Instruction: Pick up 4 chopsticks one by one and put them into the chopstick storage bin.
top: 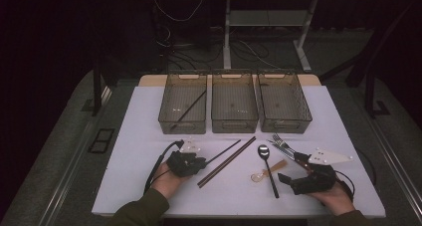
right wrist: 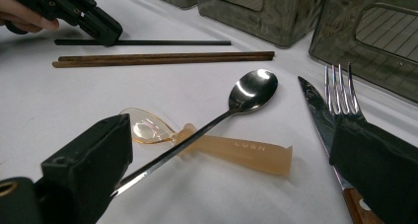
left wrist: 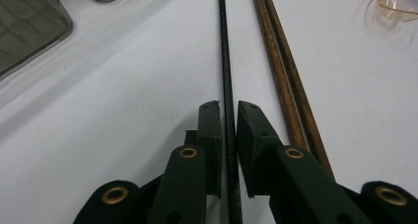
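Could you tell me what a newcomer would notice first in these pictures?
Probably the left gripper, its jaws closed on a thin black chopstick beside two brown chopsticks on the white table. Next, three clear bins in a row behind, and a shiny spoon near the open right gripper.

Black chopstick point(left wrist: 227, 76): your left gripper point(left wrist: 227, 116) covers its near end; in the left gripper view its far end runs off the top edge.
Wooden chopsticks point(left wrist: 283, 71): just right of those jaws, you lose both ends, one past the top edge, one behind the right jaw.
Metal spoon point(right wrist: 217, 118): your right gripper point(right wrist: 236, 160) hides its handle end behind the left jaw.
Knife point(right wrist: 320, 118): its handle sits under the right jaw.
Fork point(right wrist: 340, 93): you see just the tines ahead of that jaw.
Amber spoon point(left wrist: 394, 2): clipped by the corner.
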{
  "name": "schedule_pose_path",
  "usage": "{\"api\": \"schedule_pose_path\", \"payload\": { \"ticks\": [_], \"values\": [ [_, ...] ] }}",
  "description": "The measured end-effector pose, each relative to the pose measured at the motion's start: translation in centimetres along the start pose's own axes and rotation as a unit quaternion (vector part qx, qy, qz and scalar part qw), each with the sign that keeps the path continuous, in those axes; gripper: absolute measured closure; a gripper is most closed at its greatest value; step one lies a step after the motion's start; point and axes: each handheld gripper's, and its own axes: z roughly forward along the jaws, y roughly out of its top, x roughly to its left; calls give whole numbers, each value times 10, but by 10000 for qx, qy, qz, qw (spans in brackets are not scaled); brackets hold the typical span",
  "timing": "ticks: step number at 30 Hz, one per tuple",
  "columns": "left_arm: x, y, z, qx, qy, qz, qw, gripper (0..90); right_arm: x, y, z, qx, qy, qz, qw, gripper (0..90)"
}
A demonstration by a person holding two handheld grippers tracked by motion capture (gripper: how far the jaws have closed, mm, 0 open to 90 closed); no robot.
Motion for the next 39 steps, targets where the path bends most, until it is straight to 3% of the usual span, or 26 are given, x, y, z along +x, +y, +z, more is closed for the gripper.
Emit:
{"api": "schedule_pose_path", "payload": {
  "ticks": [9,13,15,20,26,39],
  "values": [
    [-5,-1,1,-24,166,145,9998,848,0,0,0,12,-5,7,10000,29],
    [-3,-1,1,-27,125,135,9998,853,1,0,1,13,-4,6,10000,29],
    [-1,-1,1,-41,45,34,10000,854,1,0,1,14,-6,3,10000,29],
    [-3,0,1,2,123,150,9998,856,0,0,0,10,-9,0,10000,29],
    [-2,3,-1,27,54,128,9999,856,0,0,0,-4,-14,1,10000,29],
    [5,6,-16,-169,-188,89,9996,855,0,0,0,-3,-7,3,10000,29]
  ]
}}
